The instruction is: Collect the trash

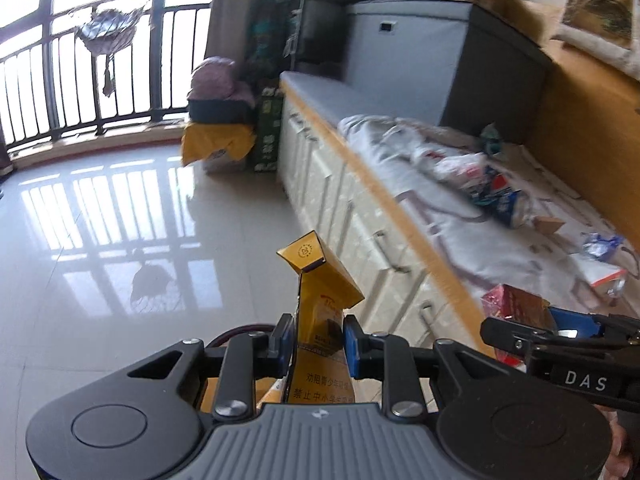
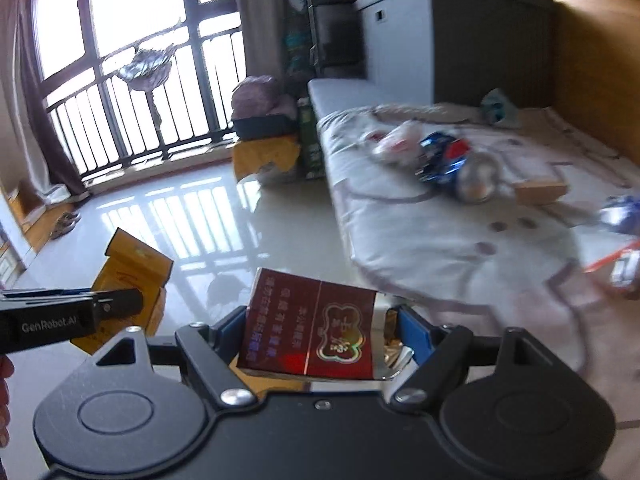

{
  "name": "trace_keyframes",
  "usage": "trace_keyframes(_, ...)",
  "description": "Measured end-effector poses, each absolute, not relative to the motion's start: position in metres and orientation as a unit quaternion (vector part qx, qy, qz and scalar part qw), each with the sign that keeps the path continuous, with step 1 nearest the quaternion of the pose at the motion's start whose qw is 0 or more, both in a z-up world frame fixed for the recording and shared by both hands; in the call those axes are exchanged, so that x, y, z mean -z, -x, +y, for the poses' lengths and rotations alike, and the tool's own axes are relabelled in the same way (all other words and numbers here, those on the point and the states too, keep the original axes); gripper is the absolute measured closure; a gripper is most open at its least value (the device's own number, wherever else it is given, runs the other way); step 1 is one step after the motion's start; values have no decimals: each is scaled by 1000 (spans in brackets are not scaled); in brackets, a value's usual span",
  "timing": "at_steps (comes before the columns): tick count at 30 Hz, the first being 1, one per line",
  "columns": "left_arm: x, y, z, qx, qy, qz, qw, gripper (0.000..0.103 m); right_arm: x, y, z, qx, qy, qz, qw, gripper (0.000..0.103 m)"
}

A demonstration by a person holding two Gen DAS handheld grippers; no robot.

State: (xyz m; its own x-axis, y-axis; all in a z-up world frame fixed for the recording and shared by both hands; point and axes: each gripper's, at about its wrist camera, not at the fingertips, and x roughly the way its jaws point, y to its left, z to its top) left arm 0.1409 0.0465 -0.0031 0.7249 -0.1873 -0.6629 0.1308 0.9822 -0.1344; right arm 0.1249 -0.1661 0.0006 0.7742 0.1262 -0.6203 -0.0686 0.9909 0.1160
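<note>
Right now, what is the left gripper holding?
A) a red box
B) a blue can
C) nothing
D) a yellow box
D: the left gripper pinches a yellow box between its blue pads; the red box sits in the right gripper.

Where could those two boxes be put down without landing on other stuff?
The shiny tiled floor between the window railing and the white drawers lies bare. The bench's white cloth is littered farther back; its near edge is freer.

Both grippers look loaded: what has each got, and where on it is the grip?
Left gripper pinches the yellow cigarette pack across its narrow sides, mid-body, flip lid open above. Right gripper holds the red cigarette pack across its width.
</note>
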Motion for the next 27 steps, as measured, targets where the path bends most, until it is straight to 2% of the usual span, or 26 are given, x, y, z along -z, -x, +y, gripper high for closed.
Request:
trace_keyframes(11, 58, -166, 102, 28, 56, 411, 910, 76, 49, -167, -112, -91, -45, 384, 918, 23)
trace_keyframes(27, 142, -214, 122, 24, 60, 481, 875, 76, 139, -232, -78, -112, -41, 485, 866, 23)
